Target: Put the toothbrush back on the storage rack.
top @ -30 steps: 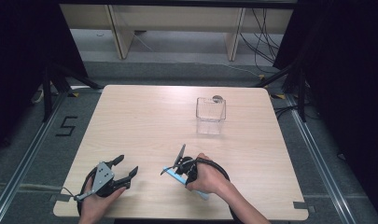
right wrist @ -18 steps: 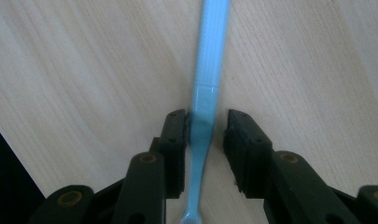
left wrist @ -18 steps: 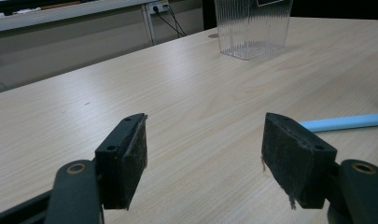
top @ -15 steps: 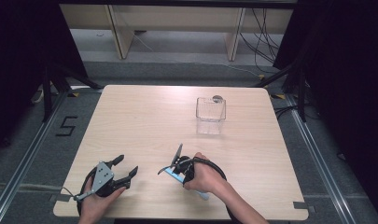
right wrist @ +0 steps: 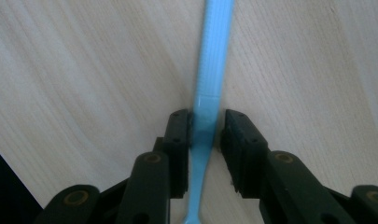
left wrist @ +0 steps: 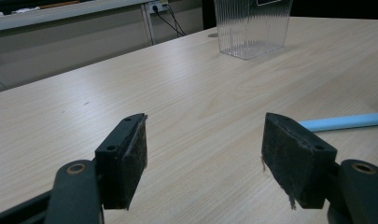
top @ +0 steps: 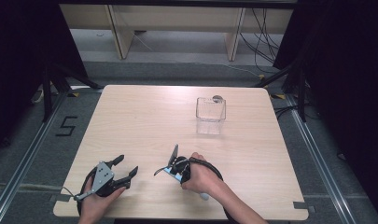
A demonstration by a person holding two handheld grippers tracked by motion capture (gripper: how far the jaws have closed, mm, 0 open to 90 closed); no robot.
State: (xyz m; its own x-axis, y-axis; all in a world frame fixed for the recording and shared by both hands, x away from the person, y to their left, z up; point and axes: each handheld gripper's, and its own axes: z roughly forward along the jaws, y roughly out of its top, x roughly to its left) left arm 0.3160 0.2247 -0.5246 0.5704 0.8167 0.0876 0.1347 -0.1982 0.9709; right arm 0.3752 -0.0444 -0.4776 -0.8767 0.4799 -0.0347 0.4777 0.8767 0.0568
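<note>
While the left gripper point(top: 123, 170) rests near the table's point(top: 144, 121) 7 o'clock edge with jaws wide apart, the right gripper point(right wrist: 206, 133) at 6 o'clock pinches a light blue stick point(right wrist: 211, 84) lying flat; a clear ribbed container point(top: 211, 115) stands toward 1 o'clock.

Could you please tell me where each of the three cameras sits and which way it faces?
High view: above the near edge, facing forward and down on the table; both hands and claws show.
Left gripper view: on the left claw, facing the clear box.
Right gripper view: on the right claw, facing down.
Both share the blue stick.
</note>
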